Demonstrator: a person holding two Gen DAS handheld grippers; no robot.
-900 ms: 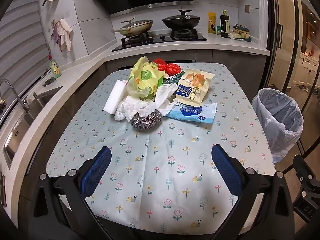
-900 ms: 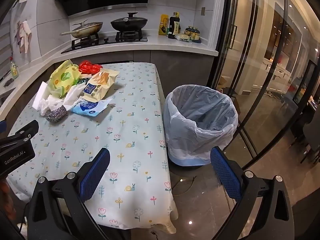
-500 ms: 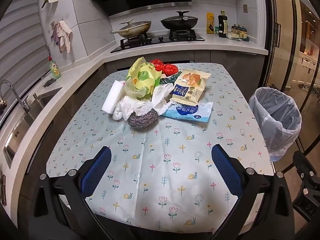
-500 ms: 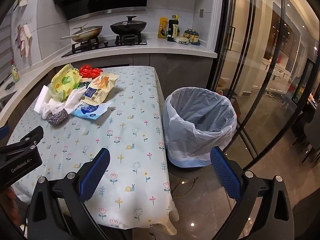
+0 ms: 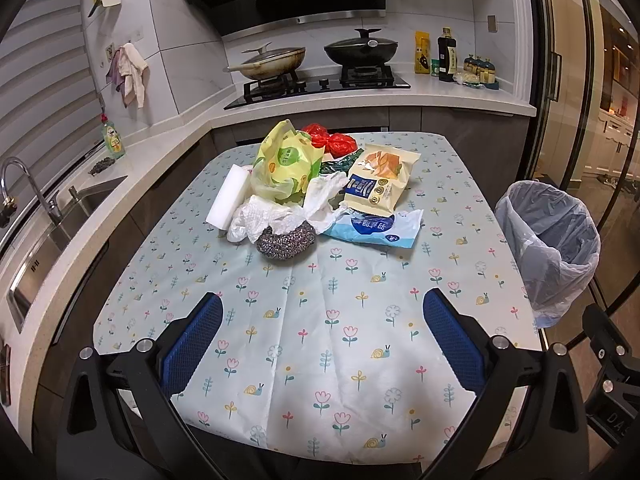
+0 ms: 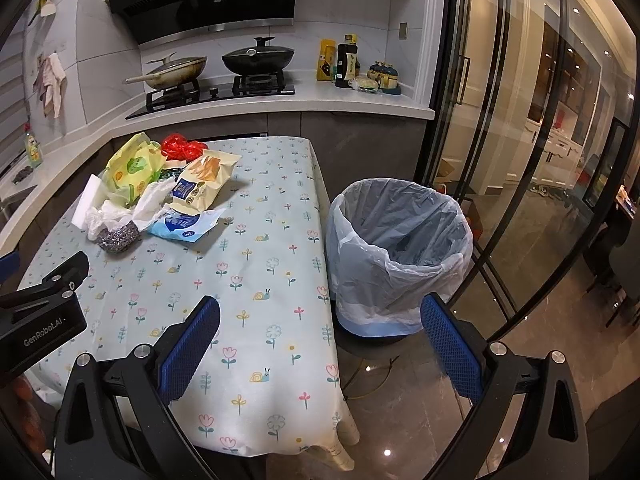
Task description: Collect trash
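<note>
A pile of trash lies at the far middle of the table [image 5: 320, 340]: a yellow-green bag [image 5: 286, 166], a red bag [image 5: 330, 142], a cream snack packet [image 5: 378, 184], a blue-white wrapper [image 5: 376, 230], crumpled white plastic [image 5: 272, 216], a steel scourer [image 5: 285, 239] and a white sponge block [image 5: 226, 196]. The pile shows too in the right wrist view, with the snack packet [image 6: 204, 182] on top. A lined trash bin [image 6: 400, 248] stands on the floor right of the table. My left gripper [image 5: 322, 340] is open and empty above the near table. My right gripper [image 6: 320, 344] is open and empty over the table's right edge.
A counter with a stove [image 5: 320, 84], two pans and bottles [image 5: 446, 60] runs behind the table. A sink [image 5: 52, 216] lies along the left. Glass doors [image 6: 520, 140] stand on the right behind the bin.
Both grippers have drawn back and risen slightly, so the trash pile sits a little farther off. Both stay open and empty.
</note>
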